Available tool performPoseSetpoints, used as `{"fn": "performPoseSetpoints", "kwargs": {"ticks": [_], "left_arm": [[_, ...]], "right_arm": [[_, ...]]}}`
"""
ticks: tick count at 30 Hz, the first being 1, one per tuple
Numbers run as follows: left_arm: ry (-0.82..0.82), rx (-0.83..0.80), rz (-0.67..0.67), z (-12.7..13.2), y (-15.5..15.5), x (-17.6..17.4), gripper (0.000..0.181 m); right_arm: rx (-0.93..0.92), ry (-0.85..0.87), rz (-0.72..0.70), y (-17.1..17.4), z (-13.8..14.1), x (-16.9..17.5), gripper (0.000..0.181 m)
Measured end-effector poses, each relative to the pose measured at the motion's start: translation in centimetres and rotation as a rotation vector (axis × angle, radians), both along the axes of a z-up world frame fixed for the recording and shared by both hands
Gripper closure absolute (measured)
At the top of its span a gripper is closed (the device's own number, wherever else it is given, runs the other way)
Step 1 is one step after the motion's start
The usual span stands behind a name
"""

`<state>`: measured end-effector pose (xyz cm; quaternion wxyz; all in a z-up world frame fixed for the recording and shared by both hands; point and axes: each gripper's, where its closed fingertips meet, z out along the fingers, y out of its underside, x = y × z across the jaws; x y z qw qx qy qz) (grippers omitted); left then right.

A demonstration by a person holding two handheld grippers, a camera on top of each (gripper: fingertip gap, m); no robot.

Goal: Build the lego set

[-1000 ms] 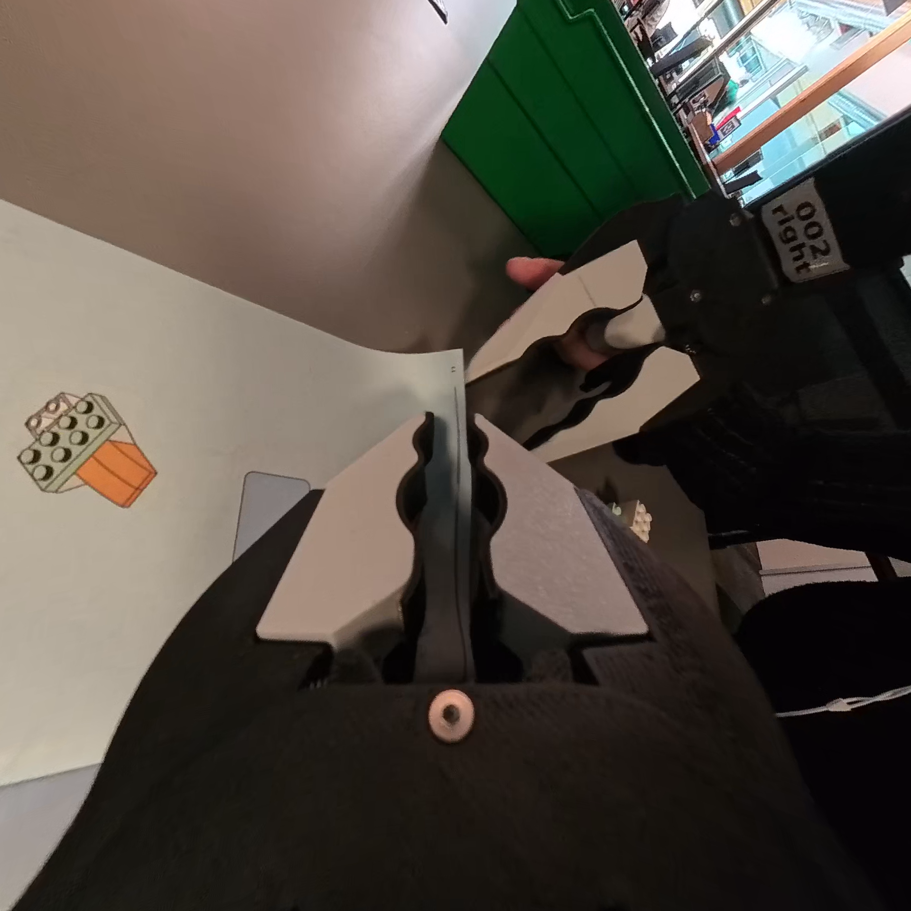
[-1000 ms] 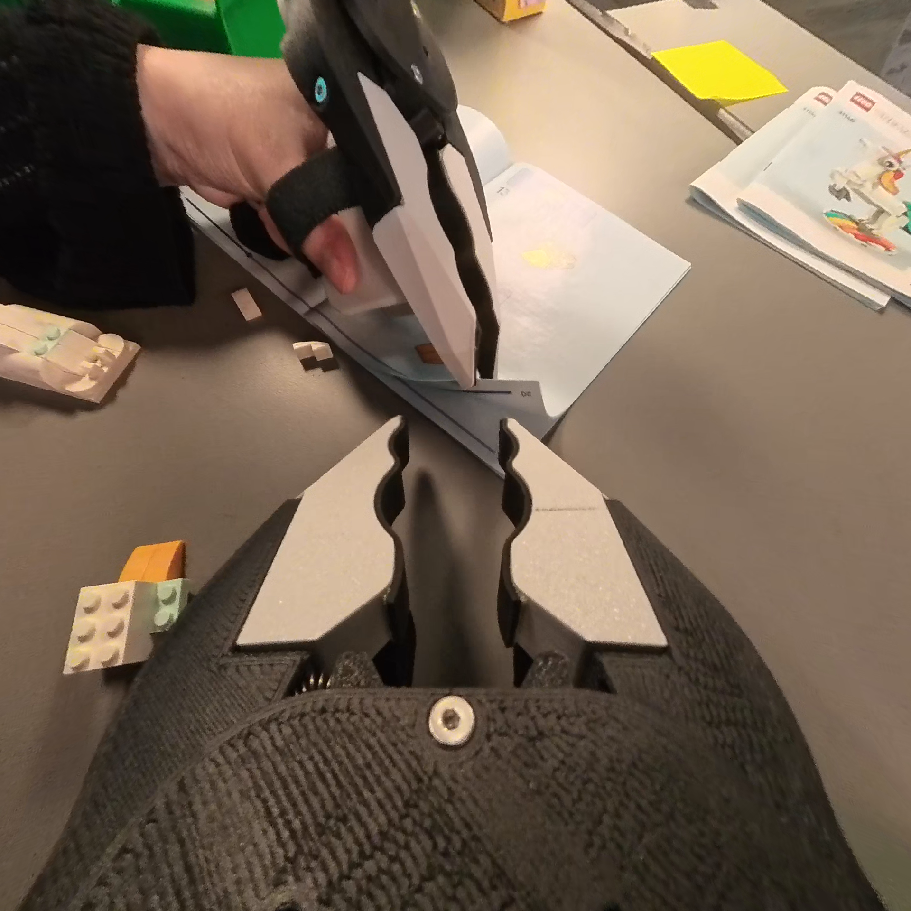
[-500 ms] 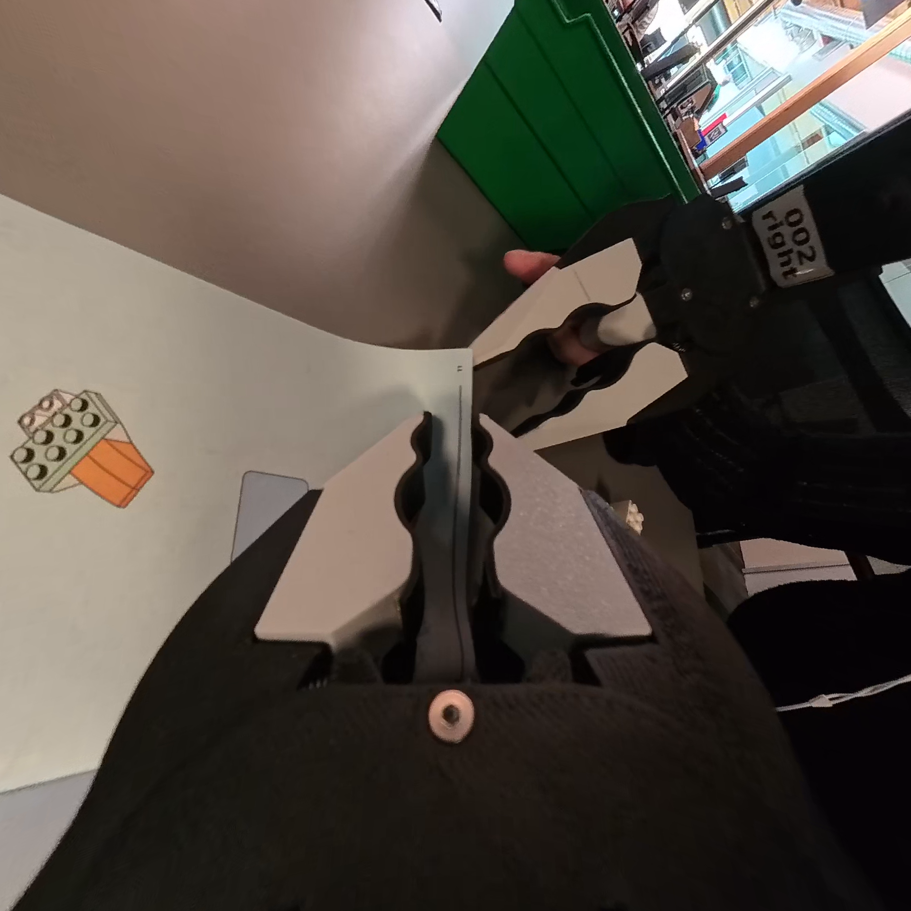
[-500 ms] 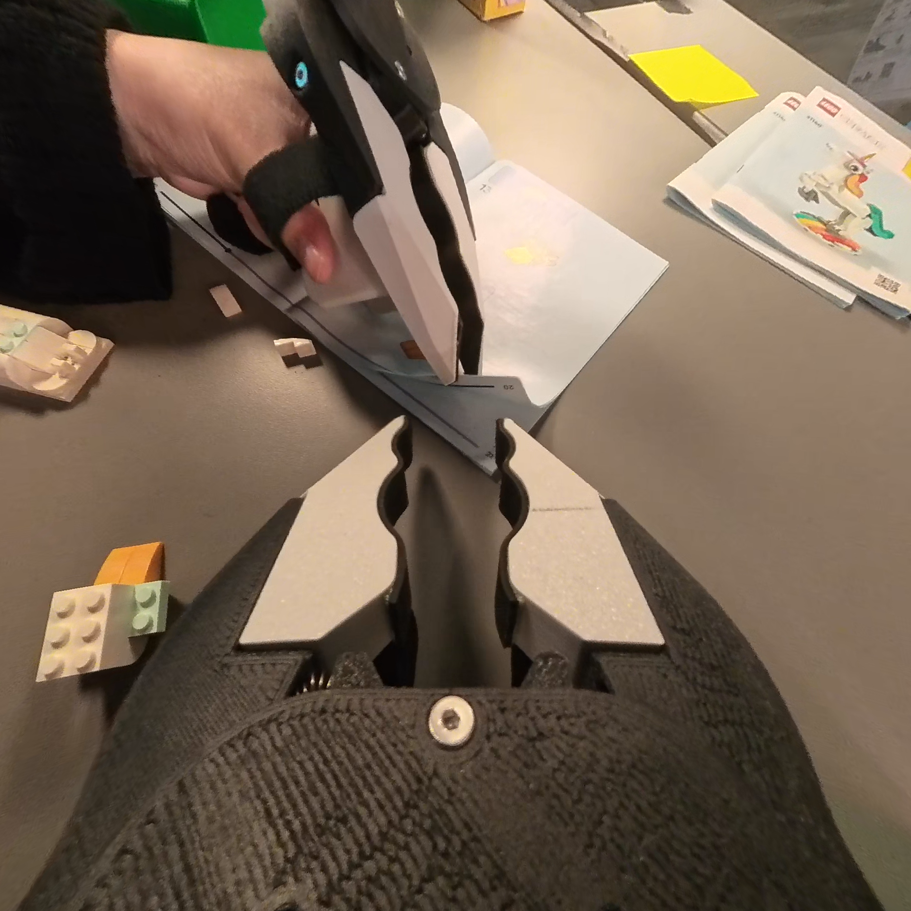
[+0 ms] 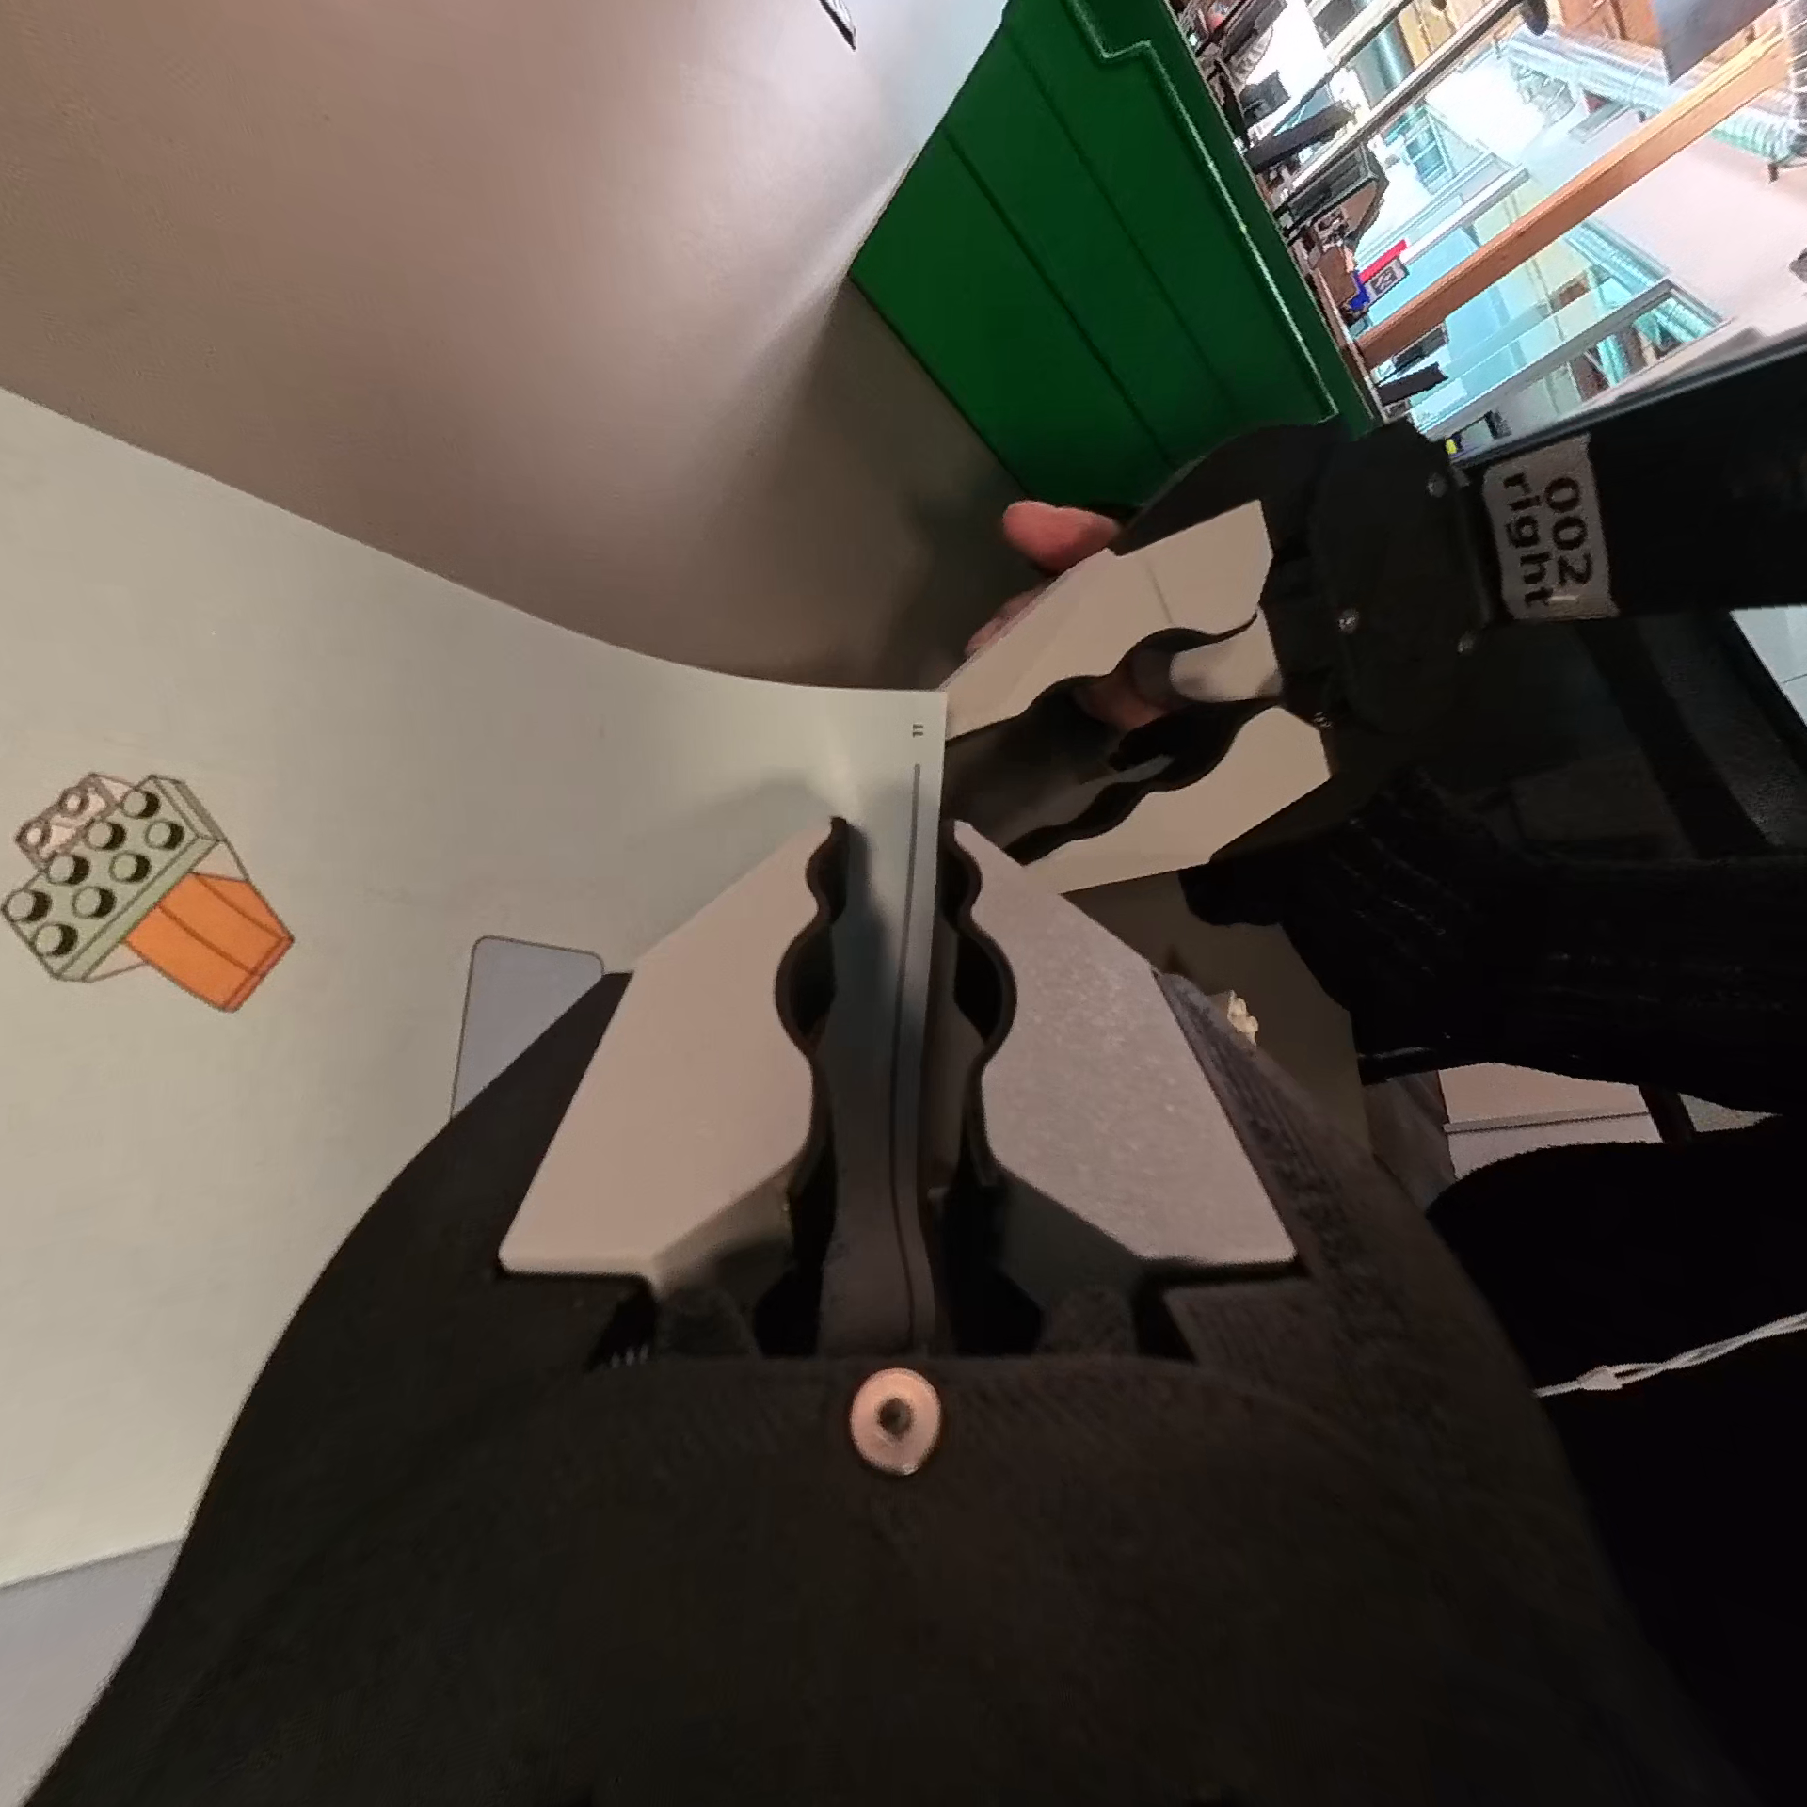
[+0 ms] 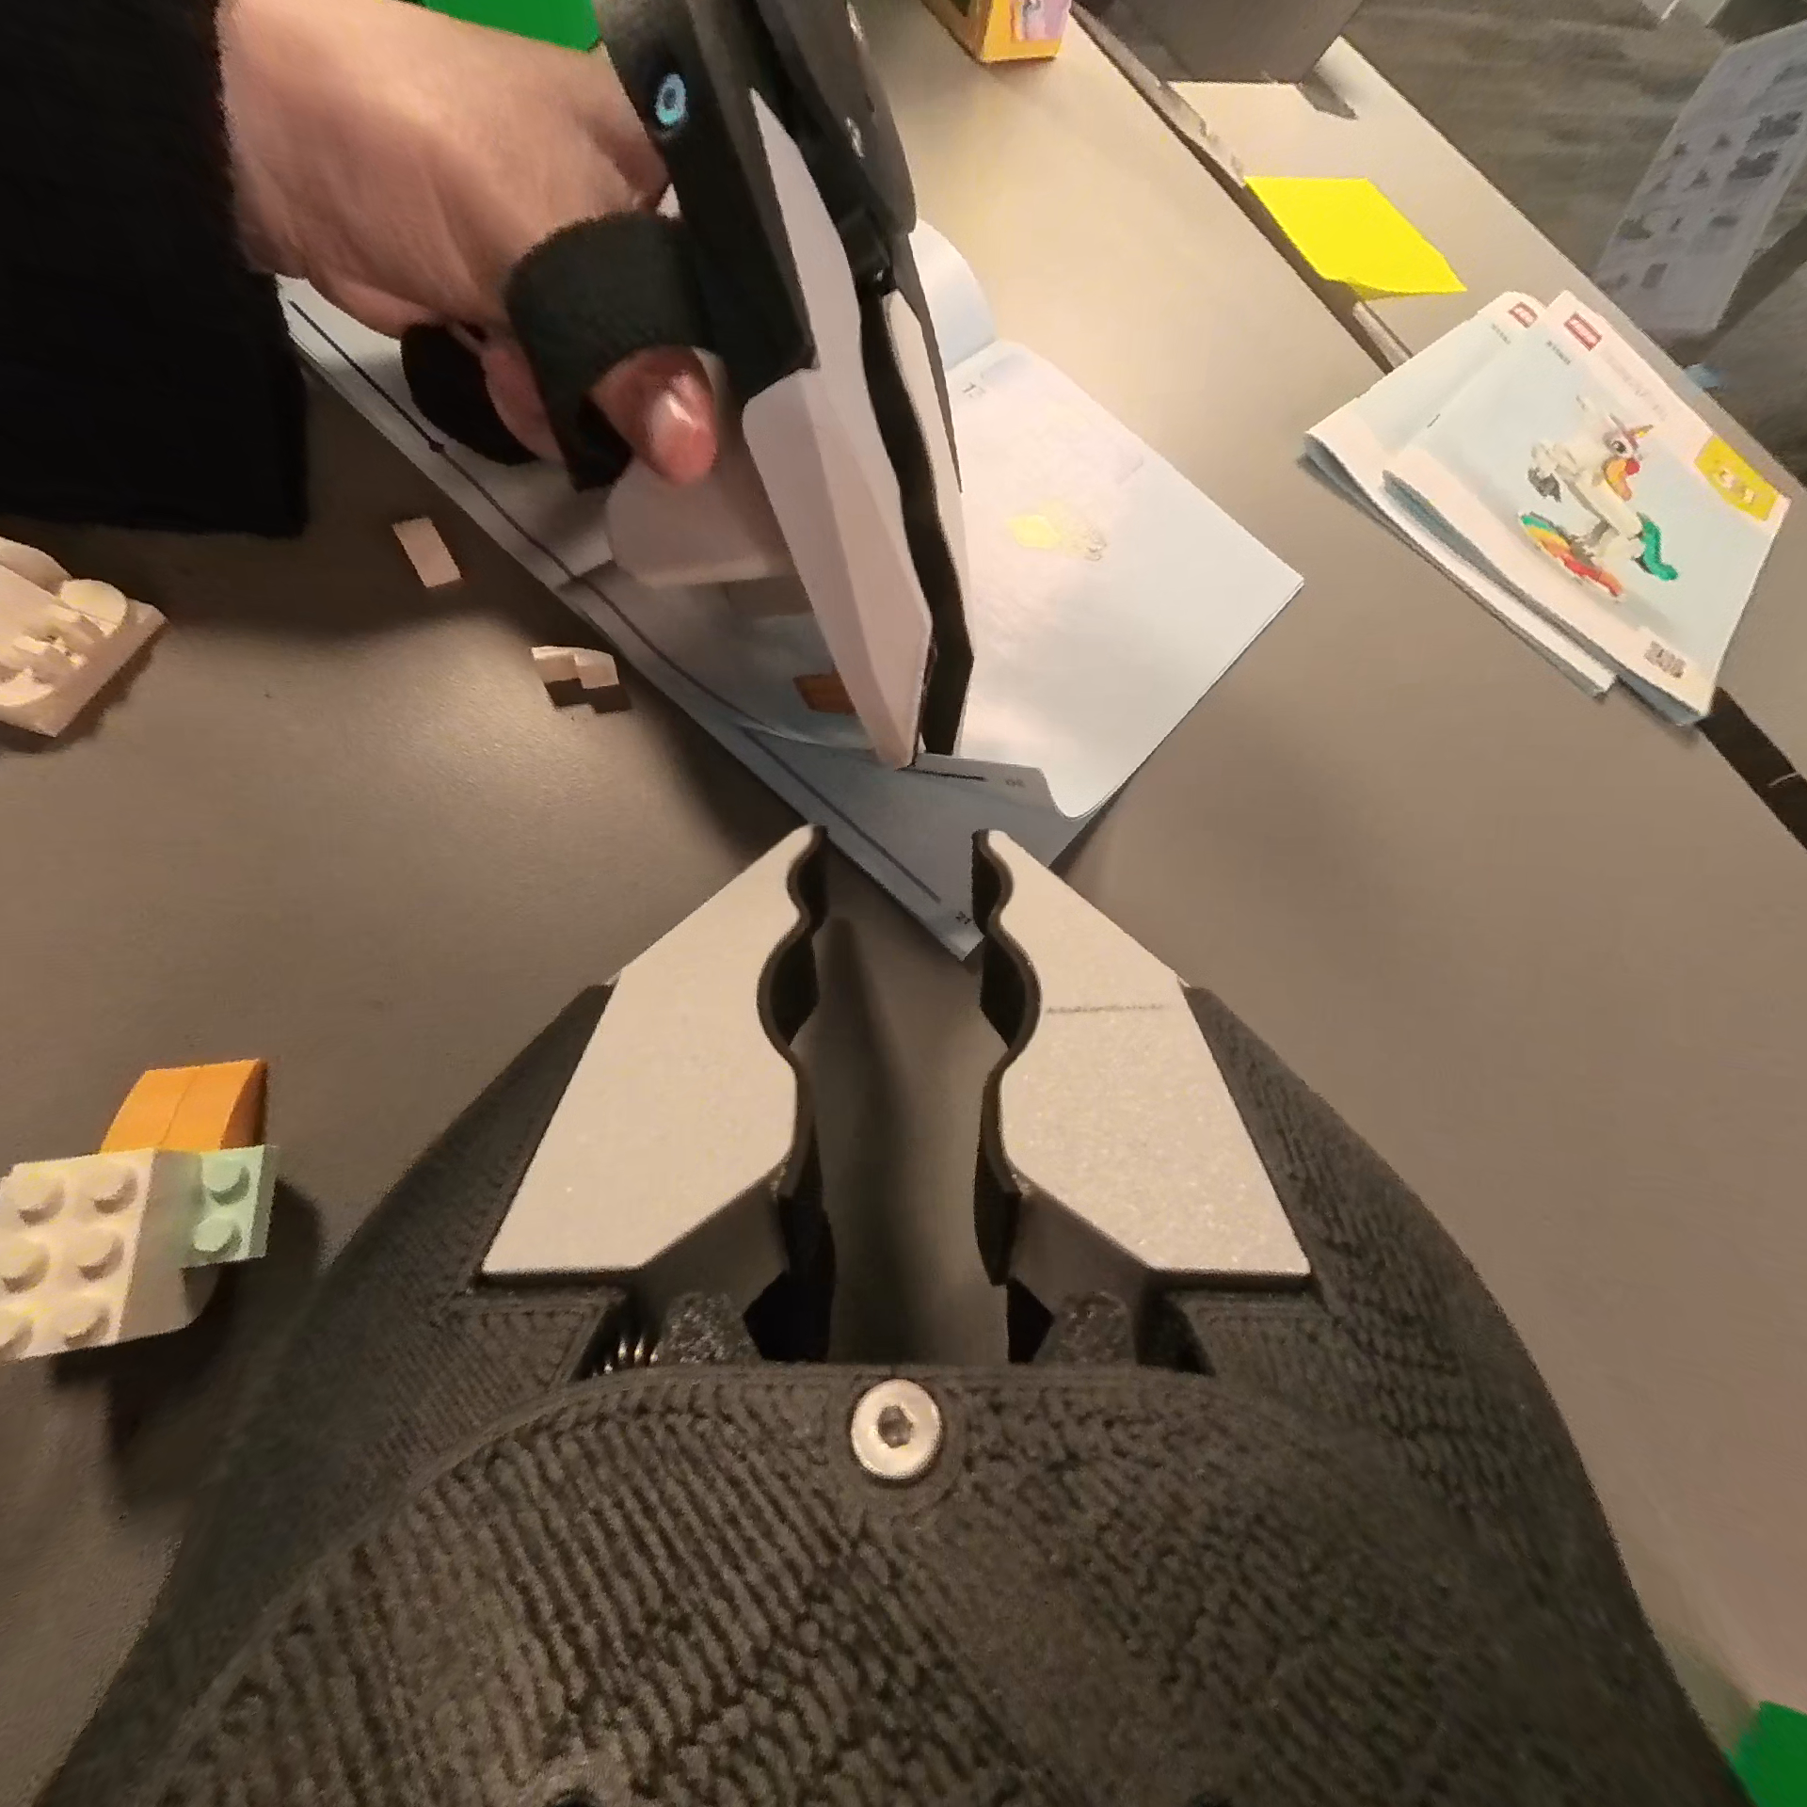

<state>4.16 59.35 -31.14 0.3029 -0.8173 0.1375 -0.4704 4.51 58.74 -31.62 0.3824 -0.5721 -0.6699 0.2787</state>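
Pale-blue paper fills the left wrist view: the left gripper (image 5: 890,851) has its fingers clenched on the lower corner of an instruction booklet page (image 5: 391,782), lifting it. Judged step: turning the page.

From the right wrist view, the right gripper (image 6: 895,851) hangs released and empty over the table (image 6: 1369,978), just short of the booklet (image 6: 1124,587); a partly built brick assembly (image 6: 127,1212) lies at left. Next, the page must be carried across without tearing.

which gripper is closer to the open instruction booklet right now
Left. The left gripper is shut on a page of the booklet; the right gripper hangs open just short of its near corner.
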Motion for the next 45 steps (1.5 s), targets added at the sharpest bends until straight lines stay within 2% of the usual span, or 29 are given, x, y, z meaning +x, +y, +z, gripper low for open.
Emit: {"fn": "performPoseSetpoints", "kwargs": {"ticks": [1, 5, 7, 12, 14, 21, 24, 31, 37, 45], "left_arm": [[-0.001, 0.000, 0.000, 0.0, 0.0, 0.0, 0.164], [-0.006, -0.006, 0.004, 0.0, 0.1, -0.1, 0.165], [0.051, -0.015, 0.031, -0.7, 0.3, -0.3, 0.181], [0.042, -0.009, 0.017, -0.5, 0.2, -0.1, 0.178], [0.023, 0.001, 0.004, -0.2, 0.1, 0.0, 0.171], [0.021, 0.036, 0.016, 0.1, 0.2, 0.2, 0.159], [0.020, 0.033, 0.025, 0.1, 0.3, 0.1, 0.160], [0.065, 0.014, 0.067, -0.5, 0.8, -0.3, 0.176], [0.068, 0.011, 0.064, -0.6, 0.7, -0.2, 0.178], [0.066, 0.023, 0.042, -0.5, 0.5, 0.0, 0.174]], "right_arm": [[0.011, 0.001, -0.002, 0.1, 0.0, 0.0, 0.154], [0.041, 0.012, -0.009, 0.3, 0.2, -0.1, 0.154], [0.048, 0.017, -0.011, 0.4, 0.2, -0.1, 0.155], [0.059, 0.016, -0.008, 0.4, 0.2, -0.1, 0.155], [0.077, 0.021, -0.003, 0.4, 0.3, -0.2, 0.155], [0.239, 0.058, 0.036, 0.1, 0.7, -0.8, 0.154], [0.280, 0.053, 0.037, 0.2, 0.6, -1.0, 0.152], [0.297, 0.060, 0.014, 0.5, 0.7, -1.1, 0.152], [0.351, 0.021, -0.031, 1.7, 0.2, -0.6, 0.155], [0.329, 0.049, -0.019, 1.8, 0.6, -0.6, 0.146]]}}
